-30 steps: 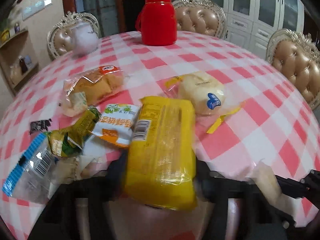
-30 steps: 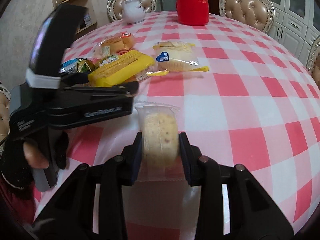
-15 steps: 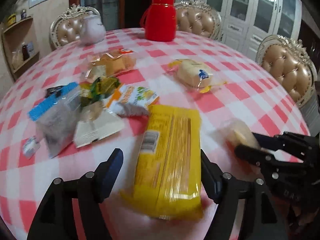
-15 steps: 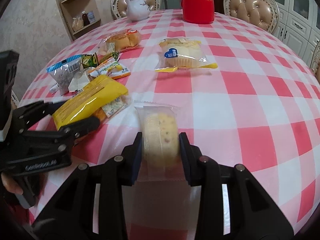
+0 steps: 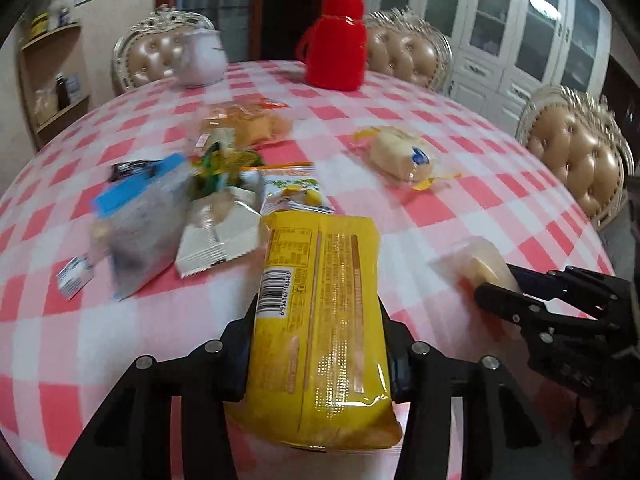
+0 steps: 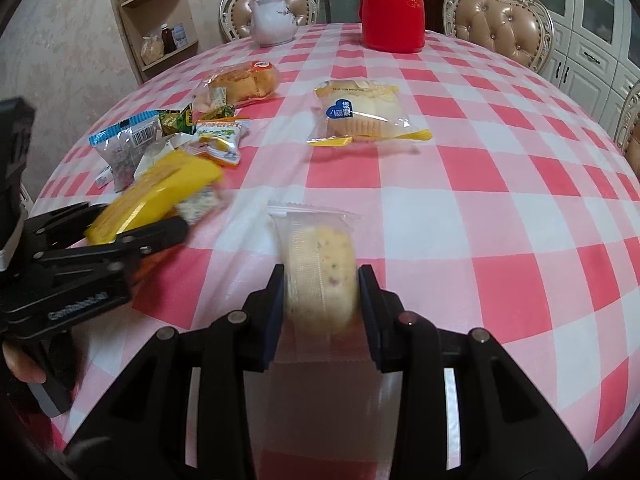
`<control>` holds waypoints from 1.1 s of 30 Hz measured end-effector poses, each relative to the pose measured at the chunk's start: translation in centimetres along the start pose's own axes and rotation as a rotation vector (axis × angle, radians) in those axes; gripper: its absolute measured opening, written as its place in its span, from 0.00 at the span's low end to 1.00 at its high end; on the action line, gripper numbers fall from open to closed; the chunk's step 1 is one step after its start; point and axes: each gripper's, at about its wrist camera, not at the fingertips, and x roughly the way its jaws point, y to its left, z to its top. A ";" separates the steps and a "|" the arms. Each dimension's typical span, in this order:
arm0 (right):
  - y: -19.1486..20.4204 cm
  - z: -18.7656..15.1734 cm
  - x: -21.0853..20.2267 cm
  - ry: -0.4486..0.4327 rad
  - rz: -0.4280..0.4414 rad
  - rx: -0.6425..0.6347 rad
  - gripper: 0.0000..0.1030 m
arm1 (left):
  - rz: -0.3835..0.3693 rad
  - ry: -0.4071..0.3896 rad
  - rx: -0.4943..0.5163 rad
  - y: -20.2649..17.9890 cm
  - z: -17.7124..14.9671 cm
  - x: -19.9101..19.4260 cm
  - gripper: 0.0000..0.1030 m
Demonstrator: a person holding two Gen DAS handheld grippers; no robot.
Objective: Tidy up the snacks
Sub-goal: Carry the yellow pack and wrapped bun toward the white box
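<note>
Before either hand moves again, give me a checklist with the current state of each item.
1. Left gripper on the yellow snack pack: ok, jaws have just been closing, both sides touch the pack.
2. Right gripper on the clear-wrapped round cake: ok, clamped on both sides.
3. Grippers apart from each other: ok.
4. Yellow pack clear of the snack pile: cannot tell, its far end is near the white packet.
5. Red flask and teapot out of the way: ok.

- The left wrist view sits close above the checked worktop (image 5: 500,184), looking forward and down along its tool (image 5: 318,344).
- The right wrist view does likewise, from the right.
- Both share the snack pile, red flask (image 5: 338,56) and teapot (image 6: 274,20).
</note>
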 end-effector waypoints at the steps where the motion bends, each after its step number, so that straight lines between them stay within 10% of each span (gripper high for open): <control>1: 0.4 0.0 -0.2 -0.009 -0.027 -0.017 0.38 | -0.003 -0.013 -0.020 0.5 -0.3 -0.7 0.48; 11: 4.9 -1.4 -1.8 -0.045 -0.009 -0.097 0.38 | 0.001 -0.113 -0.242 6.2 -2.4 -5.1 0.48; 33: 12.9 -4.4 -4.7 -0.078 0.141 -0.082 0.38 | 0.102 -0.198 -0.308 8.5 -7.8 -10.9 0.48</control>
